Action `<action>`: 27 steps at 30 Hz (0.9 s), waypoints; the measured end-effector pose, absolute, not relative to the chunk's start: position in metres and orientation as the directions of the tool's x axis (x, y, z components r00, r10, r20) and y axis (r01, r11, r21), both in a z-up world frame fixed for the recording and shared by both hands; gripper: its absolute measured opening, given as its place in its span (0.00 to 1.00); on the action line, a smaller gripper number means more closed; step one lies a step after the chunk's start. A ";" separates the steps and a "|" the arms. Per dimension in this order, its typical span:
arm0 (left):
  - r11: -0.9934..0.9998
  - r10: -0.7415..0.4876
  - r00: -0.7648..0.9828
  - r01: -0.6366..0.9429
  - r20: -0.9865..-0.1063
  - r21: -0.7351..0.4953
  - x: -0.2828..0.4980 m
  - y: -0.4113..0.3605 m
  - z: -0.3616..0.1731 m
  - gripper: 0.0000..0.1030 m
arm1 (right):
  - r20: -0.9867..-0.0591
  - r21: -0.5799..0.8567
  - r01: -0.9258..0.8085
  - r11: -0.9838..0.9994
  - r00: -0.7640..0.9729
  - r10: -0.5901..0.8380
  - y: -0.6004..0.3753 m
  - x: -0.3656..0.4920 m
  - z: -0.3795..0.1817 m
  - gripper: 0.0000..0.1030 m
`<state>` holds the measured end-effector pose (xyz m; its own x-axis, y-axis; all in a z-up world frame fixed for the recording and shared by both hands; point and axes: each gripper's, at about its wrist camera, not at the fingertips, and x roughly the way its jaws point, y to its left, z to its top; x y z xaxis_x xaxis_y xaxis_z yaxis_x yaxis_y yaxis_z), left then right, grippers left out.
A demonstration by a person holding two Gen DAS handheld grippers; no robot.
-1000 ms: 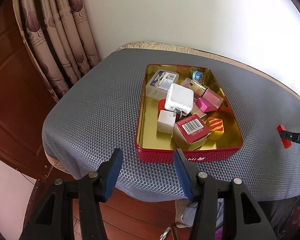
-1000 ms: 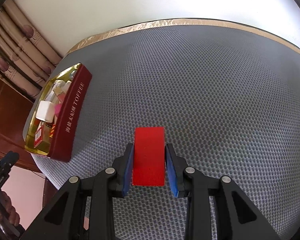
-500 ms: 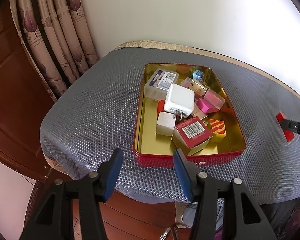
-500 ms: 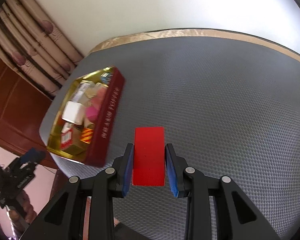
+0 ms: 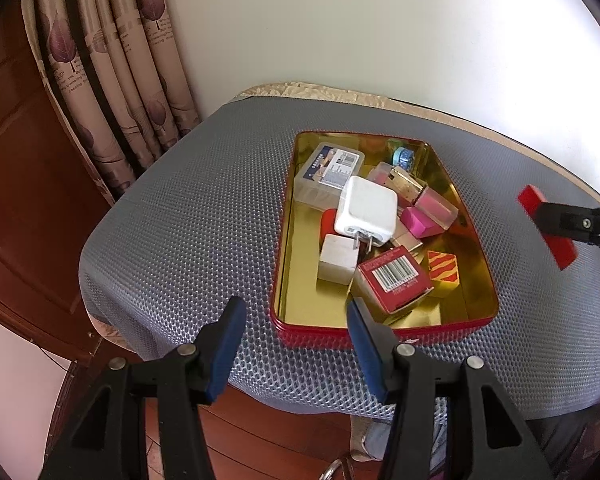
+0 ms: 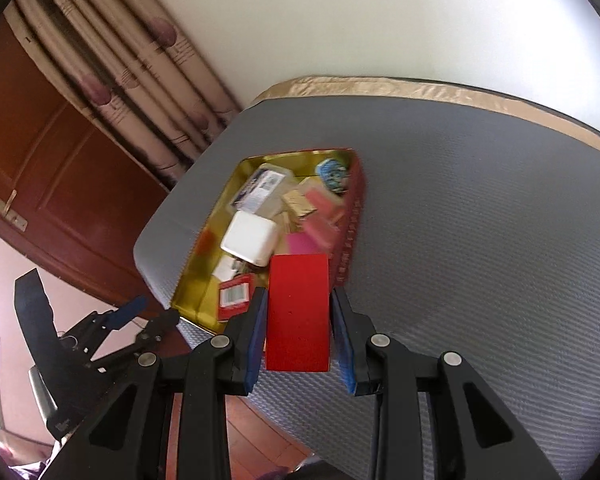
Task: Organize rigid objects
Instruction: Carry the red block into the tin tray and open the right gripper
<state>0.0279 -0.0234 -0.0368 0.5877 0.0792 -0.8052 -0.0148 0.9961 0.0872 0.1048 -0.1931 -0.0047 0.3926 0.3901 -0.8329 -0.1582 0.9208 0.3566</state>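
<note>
A red tin (image 5: pixel 380 334) with a gold inside sits on the grey mesh-covered table (image 5: pixel 204 216). It holds several small things: a white charger (image 5: pixel 366 210), a red barcode box (image 5: pixel 394 280), a white cube (image 5: pixel 338 258), pink blocks (image 5: pixel 420 222) and a clear case (image 5: pixel 328 170). My left gripper (image 5: pixel 296 344) is open and empty at the tin's near edge. My right gripper (image 6: pixel 298 320) is shut on a flat red block (image 6: pixel 298 312), held in the air beside the tin (image 6: pixel 350 236). That block also shows at the right of the left wrist view (image 5: pixel 546 226).
A patterned curtain (image 5: pixel 112 80) and a brown wooden door (image 5: pixel 24 184) stand left of the table. A white wall is behind it. The table's near edge drops to a wooden floor (image 5: pixel 268 444). The left gripper shows low left in the right wrist view (image 6: pixel 128 310).
My right gripper has carried the red block up and leftward to the tin, which now fills more of its view. My left gripper has stayed open at the tin's near edge.
</note>
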 end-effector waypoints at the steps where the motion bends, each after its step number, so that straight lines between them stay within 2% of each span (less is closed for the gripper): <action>1: 0.996 0.081 0.588 -0.017 -0.805 0.088 0.029 -0.022 -0.037 0.52 | -0.834 0.363 -0.162 0.918 0.383 0.398 -0.189 0.107 -0.007 0.28; 12: 0.995 0.102 0.580 -0.076 -0.809 0.070 0.037 0.002 -0.038 0.52 | -0.860 0.363 -0.186 0.913 0.312 0.405 -0.158 0.128 -0.039 0.28; 27: 0.997 0.079 0.584 -0.052 -0.808 0.059 0.053 -0.005 -0.038 0.52 | -0.887 0.307 -0.190 0.933 0.299 0.352 -0.135 0.158 -0.070 0.28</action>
<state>0.0532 -0.0046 -0.0375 0.5844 0.0786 -0.8076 -0.0524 0.9969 0.0591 0.1583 -0.1346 -0.0702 0.2995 0.3524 -0.8867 -0.1895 0.9328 0.3067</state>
